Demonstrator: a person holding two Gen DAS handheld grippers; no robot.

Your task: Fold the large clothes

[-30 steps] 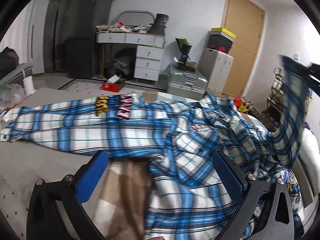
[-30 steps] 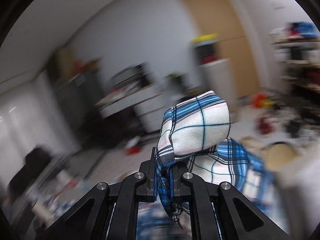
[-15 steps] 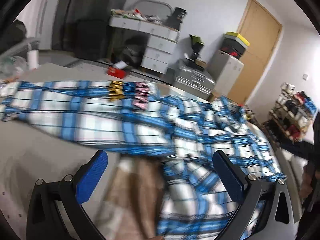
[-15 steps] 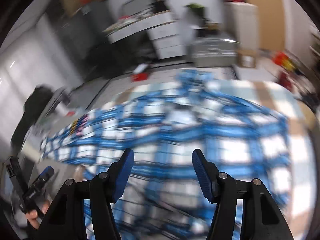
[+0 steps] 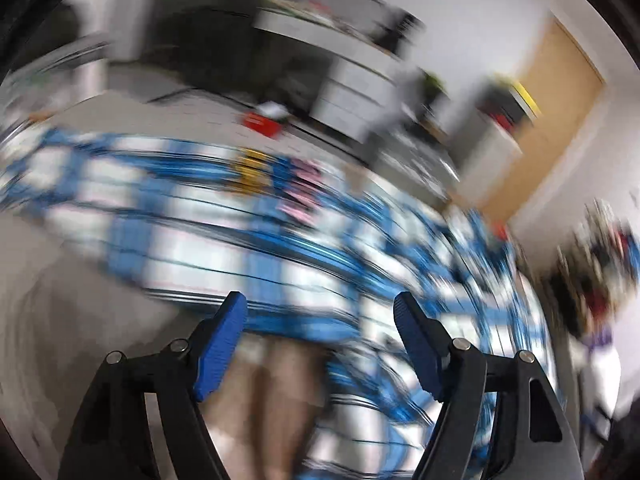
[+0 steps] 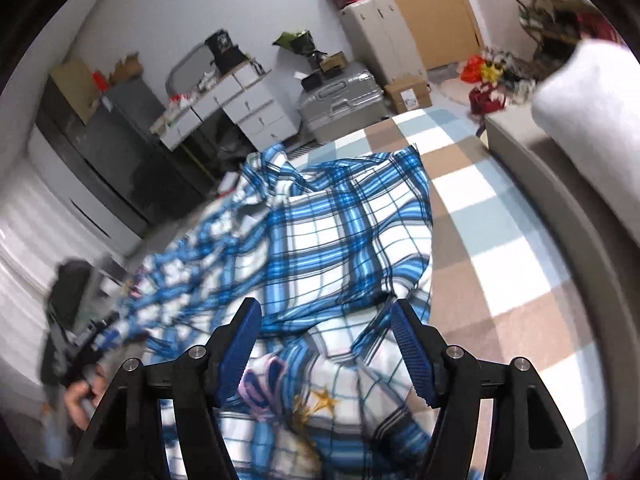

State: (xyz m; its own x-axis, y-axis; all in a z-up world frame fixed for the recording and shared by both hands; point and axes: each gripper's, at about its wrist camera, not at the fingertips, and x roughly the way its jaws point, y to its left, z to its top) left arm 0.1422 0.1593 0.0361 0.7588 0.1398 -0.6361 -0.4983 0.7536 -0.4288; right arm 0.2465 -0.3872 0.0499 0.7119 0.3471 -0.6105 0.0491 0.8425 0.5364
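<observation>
Two grippers are in play, and neither one grips cloth at this moment. We have just been widening the jaws of the right gripper (image 6: pixel 324 320); they stand apart over a rumpled ridge of the plaid shirt (image 6: pixel 340 240), with cloth showing between the blue pads but not pinched by them. We judge this as a release: the part that was carried across now lies draped over the body of the garment as a first fold. The jaws of the left gripper (image 5: pixel 320 316) have just been closing in part, yet they remain apart and empty, aimed at the near hem of the plaid shirt (image 5: pixel 248 248), where the fabric meets a bare brown strip of the bedcover (image 5: pixel 280 392). We read this as preparation for the next pinch along that edge. The left wrist view is heavily blurred, so we cannot tell whether the pads touch the cloth.

The shirt lies spread across the checked bedcover (image 6: pixel 500 240), one long section running away to the left, the bulk bunched toward the middle. The folded portion is wrinkled rather than flat, so smoothing may be needed before a further fold.

Around the bed we note a silver suitcase (image 6: pixel 340 100), a white drawer unit (image 6: pixel 256 108), a dark cabinet (image 6: pixel 120 132), a wooden door (image 6: pixel 432 0) and a cardboard box (image 6: pixel 408 96). All stand well apart from the work area. A white pillow (image 6: pixel 592 100) lies at the right side of the bed, clear of the shirt.
</observation>
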